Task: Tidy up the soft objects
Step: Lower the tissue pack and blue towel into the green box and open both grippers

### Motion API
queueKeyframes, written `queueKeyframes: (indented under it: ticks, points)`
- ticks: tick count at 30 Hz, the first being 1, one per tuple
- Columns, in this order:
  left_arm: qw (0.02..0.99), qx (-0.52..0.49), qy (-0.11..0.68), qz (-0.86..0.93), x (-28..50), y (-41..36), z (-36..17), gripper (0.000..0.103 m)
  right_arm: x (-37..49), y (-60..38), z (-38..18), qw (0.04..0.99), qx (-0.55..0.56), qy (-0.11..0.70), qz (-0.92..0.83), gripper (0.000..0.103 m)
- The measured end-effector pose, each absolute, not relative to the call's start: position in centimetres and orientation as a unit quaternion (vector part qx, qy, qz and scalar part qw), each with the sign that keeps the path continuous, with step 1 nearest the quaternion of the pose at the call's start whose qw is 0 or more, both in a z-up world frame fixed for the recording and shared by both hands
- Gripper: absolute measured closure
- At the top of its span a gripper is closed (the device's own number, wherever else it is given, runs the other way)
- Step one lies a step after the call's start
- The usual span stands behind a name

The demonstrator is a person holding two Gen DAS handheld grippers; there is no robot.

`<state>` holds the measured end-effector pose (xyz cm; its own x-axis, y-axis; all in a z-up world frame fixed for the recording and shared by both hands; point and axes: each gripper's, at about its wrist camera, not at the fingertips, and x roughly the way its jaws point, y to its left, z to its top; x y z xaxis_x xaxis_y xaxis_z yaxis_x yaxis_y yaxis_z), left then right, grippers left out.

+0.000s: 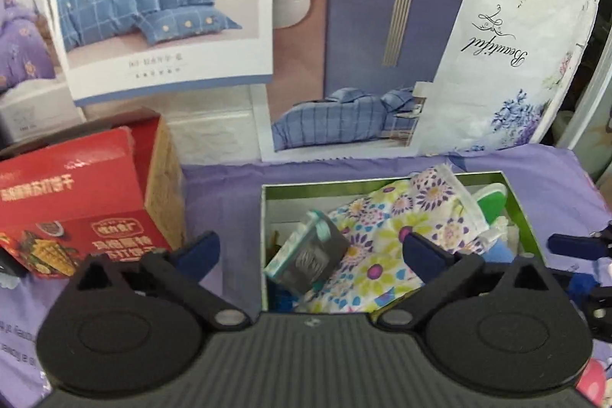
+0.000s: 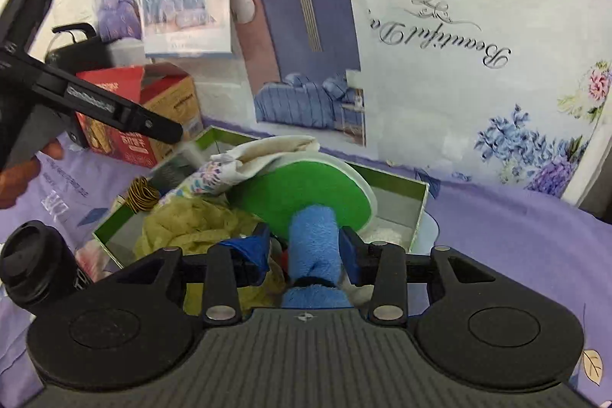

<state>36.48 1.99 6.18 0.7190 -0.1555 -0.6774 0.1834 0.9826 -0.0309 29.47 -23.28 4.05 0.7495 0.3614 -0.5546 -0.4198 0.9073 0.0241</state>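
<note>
A green-rimmed box [image 1: 382, 180] sits on the purple bedsheet and holds soft things: a flowered cloth [image 1: 386, 236], a teal and grey packet [image 1: 310, 255] and a green pad [image 1: 493, 201]. My left gripper [image 1: 310, 251] is open and empty above the box's near left part. In the right wrist view the box [image 2: 419, 205] holds the green pad [image 2: 306, 197], the flowered cloth [image 2: 214, 178] and an olive cloth [image 2: 191, 220]. My right gripper [image 2: 304, 247] is shut on a blue plush piece [image 2: 313, 239] above the box's near side.
A red snack carton [image 1: 76, 209] stands left of the box, also in the right wrist view [image 2: 153, 109]. Bedding posters [image 1: 344, 64] cover the wall behind. A black round object [image 2: 34, 266] sits at the near left. The left gripper's body [image 2: 76, 102] reaches in from the left.
</note>
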Motion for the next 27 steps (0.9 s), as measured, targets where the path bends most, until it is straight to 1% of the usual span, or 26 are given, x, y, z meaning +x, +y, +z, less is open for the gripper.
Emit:
queueKeyframes:
  ticks: [3,7,19,23,27]
  points:
    - [0.933,0.042,0.346,-0.085,34.7,1.5,6.6,0.002,28.8,-23.6,4.5,0.936,-0.062,0.275,0.209,0.078]
    - [0.940,0.044,0.323,-0.102,31.4,1.0,8.3,0.002,28.0,-23.8,5.4,0.937,-0.066,0.276,0.204,0.078]
    - [0.958,0.056,0.238,-0.148,19.6,-0.2,14.2,0.002,18.0,-23.7,11.1,0.951,-0.079,0.232,0.187,0.075]
    - [0.961,0.058,0.222,-0.156,16.6,0.0,15.2,0.002,14.9,-23.9,12.3,0.956,-0.081,0.216,0.181,0.074]
    - [0.959,0.053,0.223,-0.166,14.0,0.2,14.7,0.002,12.4,-24.0,12.0,0.957,-0.077,0.213,0.181,0.073]
